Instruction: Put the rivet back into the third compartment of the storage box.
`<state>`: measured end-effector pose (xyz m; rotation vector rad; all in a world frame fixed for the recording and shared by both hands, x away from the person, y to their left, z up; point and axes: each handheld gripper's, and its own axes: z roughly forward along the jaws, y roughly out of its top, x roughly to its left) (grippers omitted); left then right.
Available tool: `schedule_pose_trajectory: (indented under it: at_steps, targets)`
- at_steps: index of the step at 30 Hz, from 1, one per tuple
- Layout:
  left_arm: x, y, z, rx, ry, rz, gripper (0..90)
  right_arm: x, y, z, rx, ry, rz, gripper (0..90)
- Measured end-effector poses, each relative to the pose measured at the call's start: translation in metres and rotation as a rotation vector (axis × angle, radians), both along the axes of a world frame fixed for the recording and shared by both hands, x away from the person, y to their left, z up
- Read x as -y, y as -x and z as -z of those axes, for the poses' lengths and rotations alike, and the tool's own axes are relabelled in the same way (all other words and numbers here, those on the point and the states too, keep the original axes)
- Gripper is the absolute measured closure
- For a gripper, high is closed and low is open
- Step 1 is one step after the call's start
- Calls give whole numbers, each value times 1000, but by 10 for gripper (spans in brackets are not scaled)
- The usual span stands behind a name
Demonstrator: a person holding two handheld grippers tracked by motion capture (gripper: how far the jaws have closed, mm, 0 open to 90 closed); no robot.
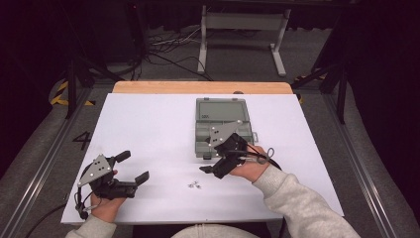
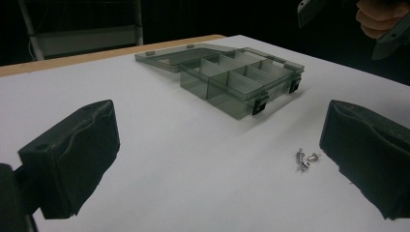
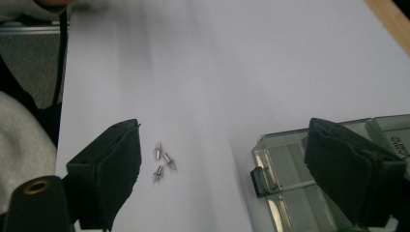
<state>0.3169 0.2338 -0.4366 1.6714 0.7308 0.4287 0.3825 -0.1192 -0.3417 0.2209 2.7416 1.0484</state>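
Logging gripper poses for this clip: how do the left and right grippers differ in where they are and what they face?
The left gripper sits low near the table's front left corner, on bare white surface; the right gripper is held above the front edge of the open compartment box. In its own view the left gripper faces the box from a distance; the right gripper looks down on the small screws and the box corner. Both are open, holding nothing.

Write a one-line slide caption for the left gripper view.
Open left gripper faces an open, empty compartment box and small metal screws on a white table.
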Motion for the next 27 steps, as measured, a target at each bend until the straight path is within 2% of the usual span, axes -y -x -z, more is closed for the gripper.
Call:
schedule_pose_trajectory:
  at_steps: [3, 7, 10, 14, 16, 24, 27]
  targets:
    - [0, 0, 0, 0, -2, -1, 13, -9, -3, -1, -24, 59, -19, 144]
    - [-1, 0, 0, -1, 0, -1, 14, -21, -6, 1, -32, 121, -44, 153]
    - [-1, 0, 0, 0, 0, 1, 14, -30, -11, 5, -67, 188, -51, 156]
    - [-1, -1, 0, -5, -11, -1, 15, -35, -13, 9, -89, 224, -42, 151]
    - [-1, -1, 0, -11, -8, 1, 15, -41, -13, 14, -106, 252, -38, 189]
    - [-2, 0, 0, -6, -5, -3, 15, -56, -11, 40, -161, 308, -89, 311]
    - [-3, 0, 0, -7, -9, -1, 16, -62, -11, 48, -168, 329, -110, 350]
